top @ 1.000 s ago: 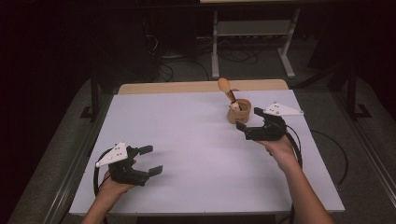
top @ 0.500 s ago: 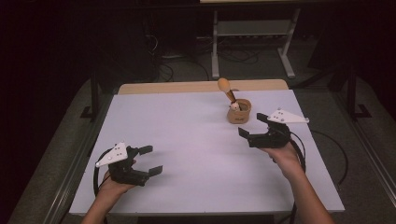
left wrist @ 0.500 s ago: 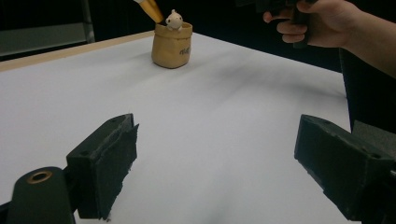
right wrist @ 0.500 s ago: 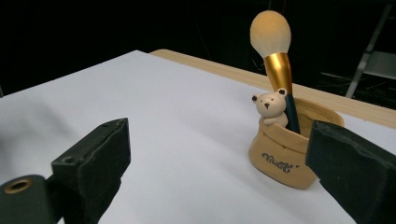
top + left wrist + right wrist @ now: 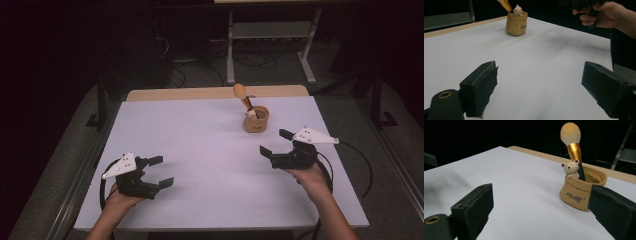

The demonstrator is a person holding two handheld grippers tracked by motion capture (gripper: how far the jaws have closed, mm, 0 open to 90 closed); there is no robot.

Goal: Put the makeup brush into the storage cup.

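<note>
Now both the left gripper (image 5: 159,171) and right gripper (image 5: 275,141) sit spread wide, the brush pot (image 5: 256,120) near the right.

Your desk (image 5: 200,150) wears a matt white top, smooth like paper or laminate, with a strip of pale bare wood along its far edge. The pot (image 5: 582,188) reads as glazed tan ceramic shaped like a cloth sack, soft sheen, dark script on its side; a small cream bear figure (image 5: 570,169) sits at its rim. The brush (image 5: 573,146) has fluffy pale bristles, a glossy gold metal ferrule and a dark handle. Your jaws look matt black, faintly grainy plastic; each gripper carries a smooth grey plate.
</note>
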